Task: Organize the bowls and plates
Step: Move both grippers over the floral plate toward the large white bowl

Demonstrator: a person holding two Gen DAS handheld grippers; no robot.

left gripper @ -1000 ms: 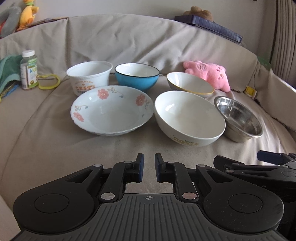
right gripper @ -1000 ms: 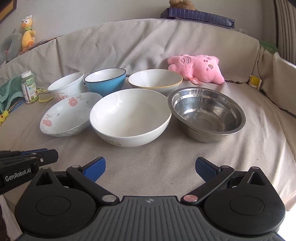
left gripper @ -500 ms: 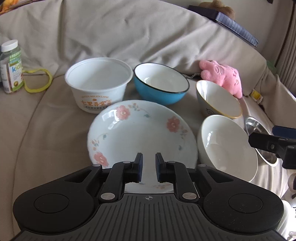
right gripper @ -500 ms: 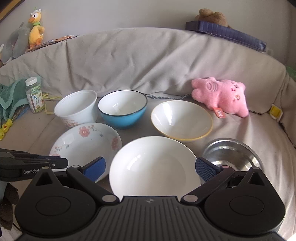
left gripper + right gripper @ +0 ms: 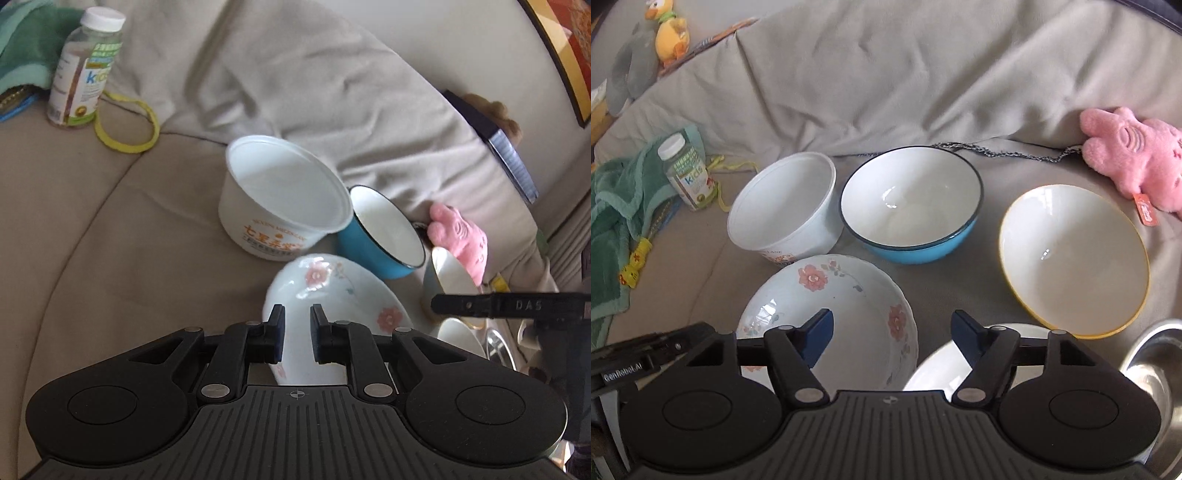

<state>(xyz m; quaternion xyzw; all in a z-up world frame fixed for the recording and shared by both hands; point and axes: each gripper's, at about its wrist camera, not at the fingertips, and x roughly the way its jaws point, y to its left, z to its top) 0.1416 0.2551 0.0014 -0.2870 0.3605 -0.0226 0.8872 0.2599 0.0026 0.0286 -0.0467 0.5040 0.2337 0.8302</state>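
we hold the left gripper (image 5: 294,328), fingers narrowly parted, over the floral plate (image 5: 849,314) on the sofa cover (image 5: 923,74); the right gripper (image 5: 892,332) is spread wide above 2 dishes.

Soft daylight, no hard shadows. Small glare in blue bowl (image 5: 910,199); strong motion blur and fisheye bending around it, esp. left view.

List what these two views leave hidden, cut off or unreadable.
- Left wrist: the floral plate's near rim lies behind the left gripper; contact cannot be told.
- Right wrist: the plain white bowl is mostly behind the right gripper.
- Right wrist: the steel bowl is cut by the frame edge.
- Left wrist: the bottle's small print is unreadable.
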